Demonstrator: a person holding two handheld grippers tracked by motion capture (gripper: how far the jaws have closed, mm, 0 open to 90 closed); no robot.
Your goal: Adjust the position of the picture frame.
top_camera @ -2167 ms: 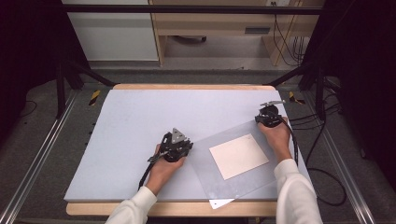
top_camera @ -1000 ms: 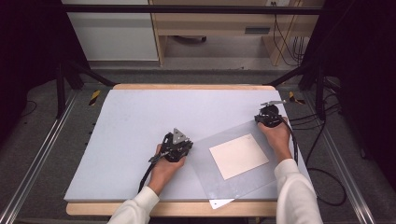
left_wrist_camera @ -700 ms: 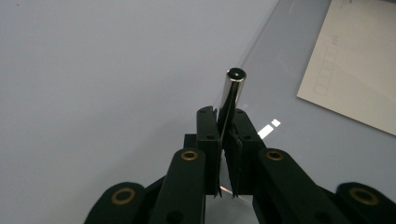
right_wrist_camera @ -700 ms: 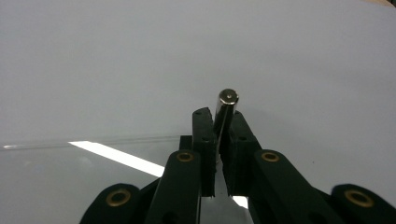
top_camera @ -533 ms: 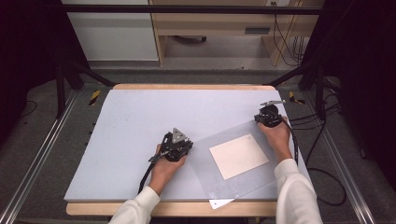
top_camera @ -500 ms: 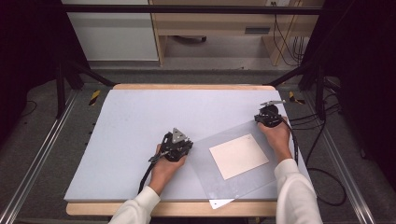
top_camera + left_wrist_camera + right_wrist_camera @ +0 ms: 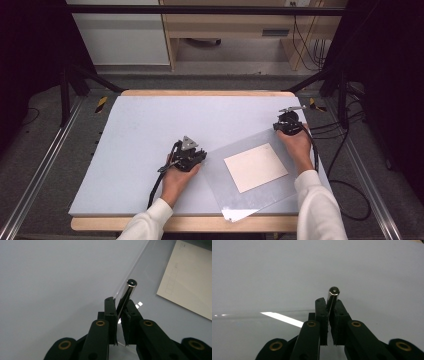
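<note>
Lying on the pale grey table mat, a clear plastic sleeve holds a cream paper sheet with faint, unreadable print. The left gripper clamps a shiny metal pin at the sleeve's edge; the right gripper clamps another silver pin.

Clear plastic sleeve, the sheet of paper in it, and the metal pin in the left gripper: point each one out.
Clear plastic sleeve (image 7: 227, 187), high view, on its bare near-left part.
Sheet of paper (image 7: 255, 167), high view, on its middle.
Metal pin (image 7: 128, 291), left gripper view, on its shaft below the tip.
</note>
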